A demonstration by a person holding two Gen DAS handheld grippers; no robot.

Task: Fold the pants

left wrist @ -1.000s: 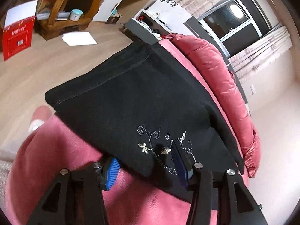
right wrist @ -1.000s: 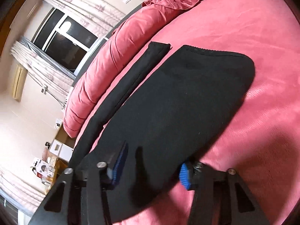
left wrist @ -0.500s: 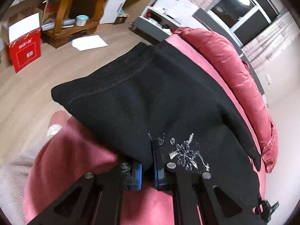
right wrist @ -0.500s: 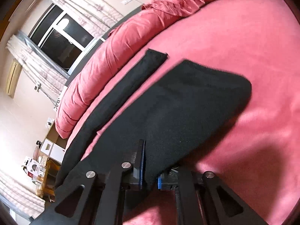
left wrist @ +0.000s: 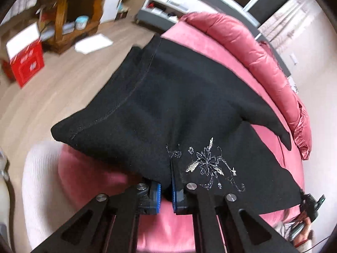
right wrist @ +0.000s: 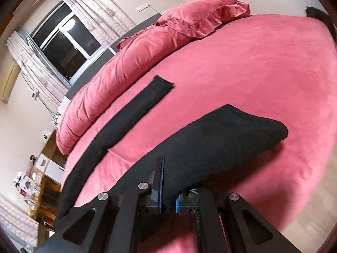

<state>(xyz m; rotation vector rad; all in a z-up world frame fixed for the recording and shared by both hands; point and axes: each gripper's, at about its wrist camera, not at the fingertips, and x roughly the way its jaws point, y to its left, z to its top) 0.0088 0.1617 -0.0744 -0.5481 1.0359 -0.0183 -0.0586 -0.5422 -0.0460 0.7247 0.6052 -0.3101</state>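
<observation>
Black pants [left wrist: 179, 105] with silver flower embroidery [left wrist: 208, 164] lie across a pink bed [left wrist: 227, 50]. My left gripper [left wrist: 165, 191] is shut on the near edge of the waist end, which is lifted and bunched off the bed. In the right wrist view the near pant leg [right wrist: 221, 139] rises off the pink bed [right wrist: 263, 73], with my right gripper [right wrist: 168, 198] shut on its near edge. The other leg [right wrist: 134, 113] lies flat as a long strip toward the pillows.
Pink pillows [right wrist: 147, 48] line the bed's far side below a curtained window [right wrist: 69, 42]. Beyond the bed edge, the wood floor holds a red box [left wrist: 25, 61], white paper [left wrist: 92, 44] and a wooden shelf unit [left wrist: 71, 12]. A pale sleeve [left wrist: 40, 185] shows at left.
Both grippers went from open to shut on the pants' near edge. Both then rose, lifting and bunching the fabric off the bed.
</observation>
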